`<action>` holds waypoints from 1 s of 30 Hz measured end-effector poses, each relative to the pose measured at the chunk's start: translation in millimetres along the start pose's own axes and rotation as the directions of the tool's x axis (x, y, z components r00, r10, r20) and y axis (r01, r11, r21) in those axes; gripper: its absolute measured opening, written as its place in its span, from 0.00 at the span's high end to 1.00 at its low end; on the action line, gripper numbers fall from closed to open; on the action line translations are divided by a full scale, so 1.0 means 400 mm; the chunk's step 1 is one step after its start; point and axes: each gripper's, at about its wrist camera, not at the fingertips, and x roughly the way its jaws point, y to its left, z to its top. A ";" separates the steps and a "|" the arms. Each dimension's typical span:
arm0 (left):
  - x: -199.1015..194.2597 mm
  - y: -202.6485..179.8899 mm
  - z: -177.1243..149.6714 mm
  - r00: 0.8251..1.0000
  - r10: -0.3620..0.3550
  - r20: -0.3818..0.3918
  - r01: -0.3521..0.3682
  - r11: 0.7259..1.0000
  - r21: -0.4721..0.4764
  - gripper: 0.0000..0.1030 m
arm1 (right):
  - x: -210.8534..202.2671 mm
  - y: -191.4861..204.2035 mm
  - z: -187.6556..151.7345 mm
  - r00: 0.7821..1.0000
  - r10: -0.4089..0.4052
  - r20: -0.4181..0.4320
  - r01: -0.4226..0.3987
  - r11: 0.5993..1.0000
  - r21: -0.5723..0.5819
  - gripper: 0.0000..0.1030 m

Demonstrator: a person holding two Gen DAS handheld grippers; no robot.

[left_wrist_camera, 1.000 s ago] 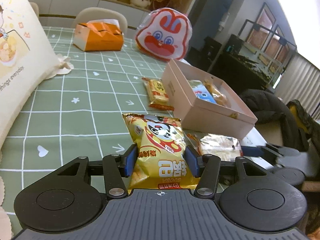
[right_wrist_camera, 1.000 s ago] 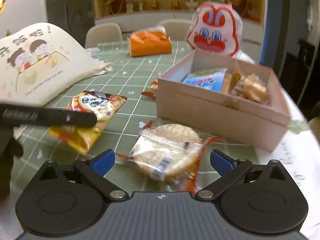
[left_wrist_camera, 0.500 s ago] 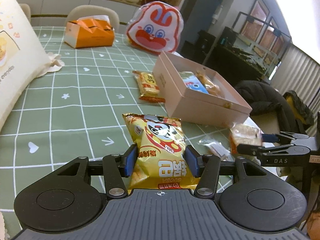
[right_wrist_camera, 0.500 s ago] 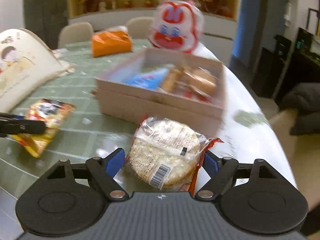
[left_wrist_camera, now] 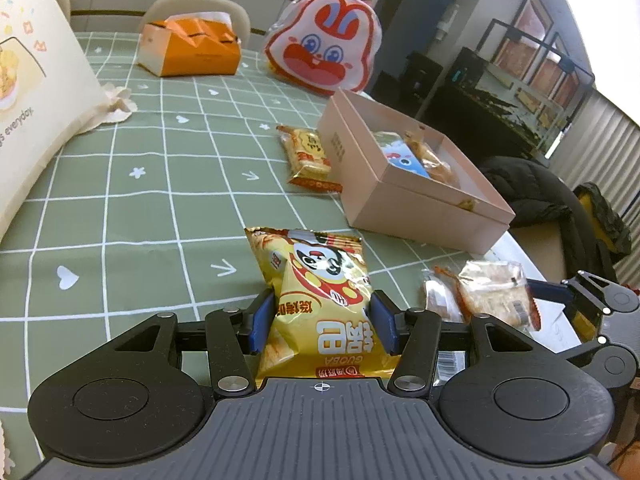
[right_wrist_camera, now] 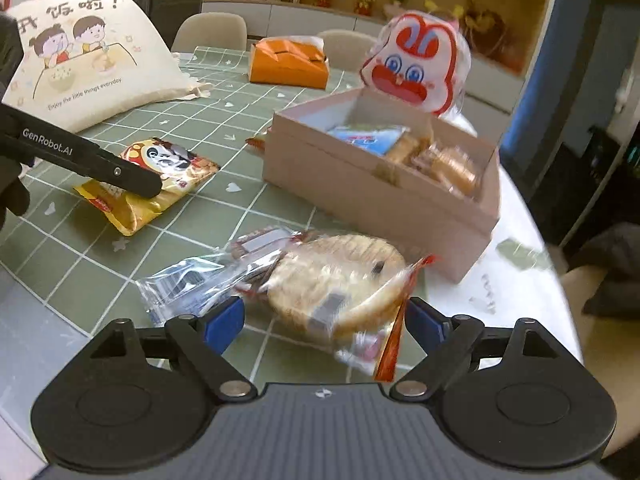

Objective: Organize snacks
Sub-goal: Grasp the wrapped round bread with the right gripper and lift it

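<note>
Landmark: pink box (left_wrist_camera: 424,204), open-topped, on the green checked tablecloth (left_wrist_camera: 140,200).

Left gripper (left_wrist_camera: 323,322): jaws narrow, blue pads pressed on both sides of the yellow chip bag (left_wrist_camera: 320,292). The bag sits on the near side of the box, well short of its wall, its far end apparently resting on the cloth.

Right gripper (right_wrist_camera: 324,316): jaws fairly wide around the rice cracker pack (right_wrist_camera: 332,276). The right wrist view is blurred; the pads flank the wrapper, but I cannot tell whether they bite or only bracket it. The pack lies just in front of the box's near corner, beside a clear wrapper (right_wrist_camera: 188,284).

Inside the box: a blue packet (left_wrist_camera: 404,162) and several brownish snacks. 1 orange biscuit pack (left_wrist_camera: 308,156) lies flat against the box's left wall, outside it.

Step in hand, as I judge it: pick-up of 2 snacks, 1 per gripper, for loading into the box. Task is partway; at least 3 items remain outside.

Next move calls for lifting each snack above the box rim, carrying it over the open top, then releasing where space remains. The puffy chip bag may slip, so the grip needs holding firm.
</note>
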 end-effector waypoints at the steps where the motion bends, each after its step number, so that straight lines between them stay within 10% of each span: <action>1: -0.001 0.000 0.000 1.000 -0.001 0.000 0.001 1.000 0.000 0.44 | -0.001 -0.002 0.000 1.000 -0.004 -0.007 0.004 1.000 -0.001 0.14; 30: 0.004 -0.011 -0.006 1.000 -0.015 -0.025 0.015 1.000 0.012 0.44 | 0.029 -0.093 0.008 0.997 -0.067 -0.038 0.073 0.976 0.204 0.14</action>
